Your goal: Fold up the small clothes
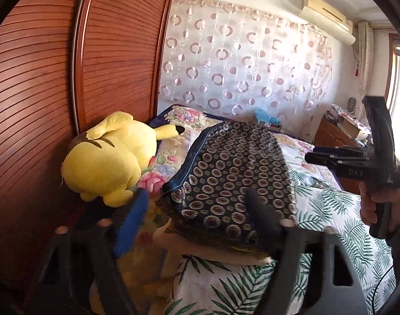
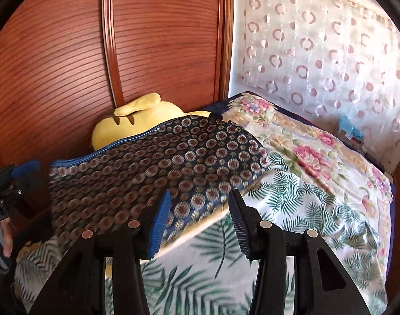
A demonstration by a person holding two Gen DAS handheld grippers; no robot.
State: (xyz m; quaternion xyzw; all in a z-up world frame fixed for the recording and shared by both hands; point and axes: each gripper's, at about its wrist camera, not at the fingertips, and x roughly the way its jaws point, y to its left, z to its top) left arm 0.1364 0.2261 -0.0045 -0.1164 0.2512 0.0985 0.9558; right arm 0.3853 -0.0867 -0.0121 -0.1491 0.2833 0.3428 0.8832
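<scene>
Two grippers hovered over the bed: the left gripper spread wide, the patterned garment draped beyond its fingers beside the yellow plush; the right gripper released, gripping nothing, above the leaf-print sheet.

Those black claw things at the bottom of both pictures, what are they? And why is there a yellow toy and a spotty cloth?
Each claw is a hand-held gripper: a person squeezes one in each hand, and no robot is there. A small camera on each looks along its two fingers. One picture comes from the left hand-held gripper, the other from the right hand-held gripper. Both are open, holding nothing. In the left picture you can see the person's hand gripping the right tool. In front lies a dark garment with round patterns, on a bed with a leaf-print sheet. The Pikachu plush toy lies beside it, against the wooden wardrobe.
</scene>
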